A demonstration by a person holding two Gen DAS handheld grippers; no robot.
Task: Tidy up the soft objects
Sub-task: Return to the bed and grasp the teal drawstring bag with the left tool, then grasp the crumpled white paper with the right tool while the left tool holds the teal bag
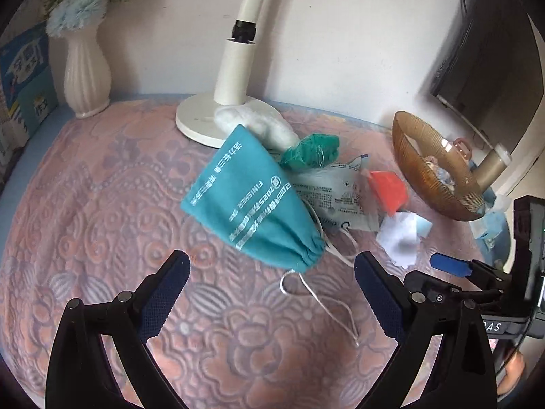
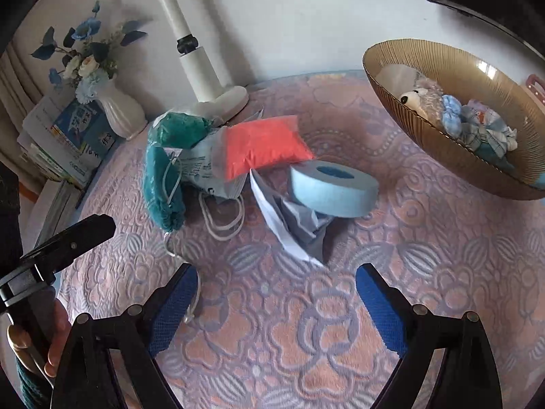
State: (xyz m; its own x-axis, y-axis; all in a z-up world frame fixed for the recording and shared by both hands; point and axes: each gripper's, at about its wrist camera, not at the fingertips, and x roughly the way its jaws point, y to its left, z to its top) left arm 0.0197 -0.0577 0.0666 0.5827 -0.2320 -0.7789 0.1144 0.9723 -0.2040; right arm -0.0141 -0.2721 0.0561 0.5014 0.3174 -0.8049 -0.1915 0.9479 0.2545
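Note:
A teal drawstring pouch (image 1: pixel 252 201) lies on the pink quilted cloth, its white cord (image 1: pixel 323 303) trailing toward my left gripper (image 1: pixel 272 266), which hangs open just short of it. Behind the pouch sit a green bundle (image 1: pixel 311 151), a white fluffy wad (image 1: pixel 259 124), a packaged face mask (image 1: pixel 330 194) and an orange packet (image 1: pixel 388 187). My right gripper (image 2: pixel 277 277) is open and holds nothing, in front of crumpled white paper (image 2: pixel 289 221) and a pale blue roll (image 2: pixel 333 184). The orange packet (image 2: pixel 265 145) and teal pouch (image 2: pixel 160 187) lie further back.
An amber ribbed bowl (image 2: pixel 402 102) at the right holds a plush toy (image 2: pixel 419 99) and small fabric pieces. A white lamp base (image 1: pixel 204 119), a white vase (image 1: pixel 87 78) with flowers and stacked books (image 2: pixel 64 143) line the back and left. A dark monitor (image 1: pixel 477 61) stands at the right.

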